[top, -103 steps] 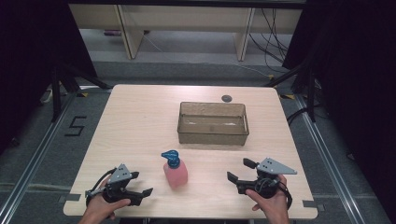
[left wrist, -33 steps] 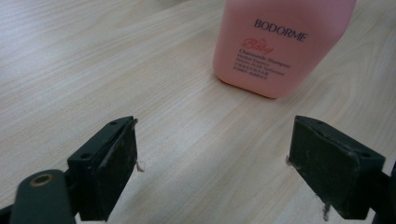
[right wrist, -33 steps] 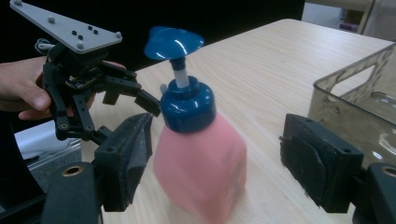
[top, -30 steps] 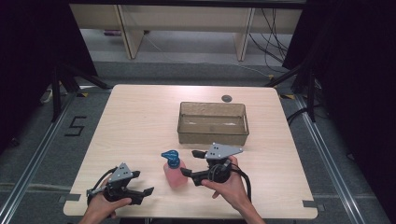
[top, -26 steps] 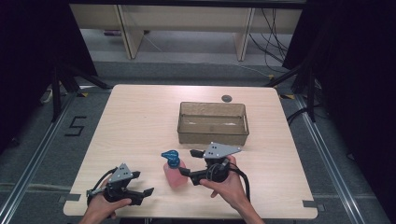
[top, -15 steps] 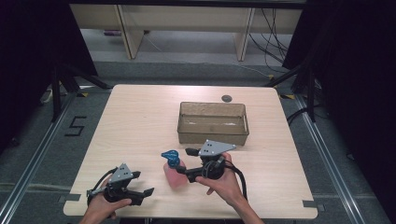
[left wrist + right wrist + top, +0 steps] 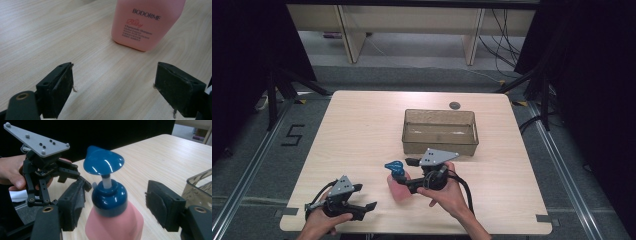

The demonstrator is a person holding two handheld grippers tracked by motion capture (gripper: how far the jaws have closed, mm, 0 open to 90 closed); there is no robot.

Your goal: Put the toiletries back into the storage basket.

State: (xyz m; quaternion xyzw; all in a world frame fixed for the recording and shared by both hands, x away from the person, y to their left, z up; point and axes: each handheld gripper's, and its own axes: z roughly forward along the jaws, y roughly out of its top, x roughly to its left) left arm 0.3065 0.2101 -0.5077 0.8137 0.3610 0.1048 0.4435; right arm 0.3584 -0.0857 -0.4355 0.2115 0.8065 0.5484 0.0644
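Bottle: a pink pump bottle (image 7: 399, 186) stands upright on the counter (image 7: 362, 130), near the near edge and a little left of the middle; its long axis runs straight up.
Pump head: the blue pump head (image 7: 103, 163) tops the bottle; in the high view its spout points to the left and slightly far.
Label: the left gripper view shows the bottle's pink front (image 7: 145, 22) with the printed word BODORME facing those tongs.
Right tongs: the right tongs (image 7: 410, 174) sit just right of the bottle, held in the person's right hand (image 7: 447, 192), and are spread wide.
Right tongs and bottle: in the right gripper view the two black jaws stand on either side of the bottle's blue collar (image 7: 109, 197), with a gap on each side; neither pad (image 7: 160, 205) is seen touching it, so nothing is pinched.
Left tongs: the left tongs (image 7: 364, 197) lie low at the near left of the counter, in the person's left hand (image 7: 319, 225), spread wide and holding nothing.
Left tongs and bottle: in the left gripper view the bottle stands apart, beyond the jaw tips, with bare wood between the jaws.
Tray: a clear rectangular tray (image 7: 439, 148) rests right of and farther than the bottle, near the middle of the counter, its long side running left to right.
Small disc: a dark round disc (image 7: 455, 105) lies on the counter just beyond the tray's far wall.
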